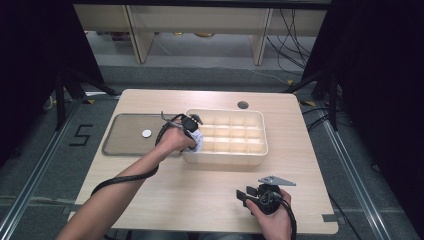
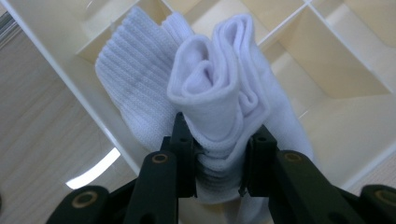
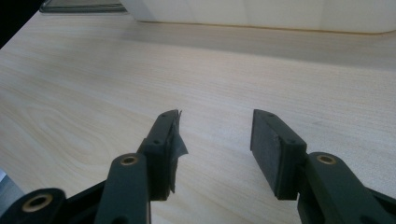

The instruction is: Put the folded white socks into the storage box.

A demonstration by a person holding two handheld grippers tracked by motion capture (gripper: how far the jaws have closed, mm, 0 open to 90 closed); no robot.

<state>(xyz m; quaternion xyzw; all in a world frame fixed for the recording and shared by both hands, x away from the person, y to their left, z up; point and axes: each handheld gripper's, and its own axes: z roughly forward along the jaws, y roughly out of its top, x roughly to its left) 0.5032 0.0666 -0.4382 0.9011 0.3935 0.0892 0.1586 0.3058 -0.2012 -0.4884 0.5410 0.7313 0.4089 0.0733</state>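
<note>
A black "5" on the floor [image 1: 80, 135].

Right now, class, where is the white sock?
The sock is clamped in the left hand-held gripper, over the left end of the divided cream box; in the high view it is just right of the grey tray.

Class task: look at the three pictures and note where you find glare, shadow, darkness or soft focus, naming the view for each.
High view: dark at both sides, the table evenly lit. Left gripper view: a bright glare patch on the wood at lower left; the white sock is sharp, the left hand-held gripper near the lens softer. Right gripper view: the organiser box casts a soft shadow on the table; far edge blurred.
</note>
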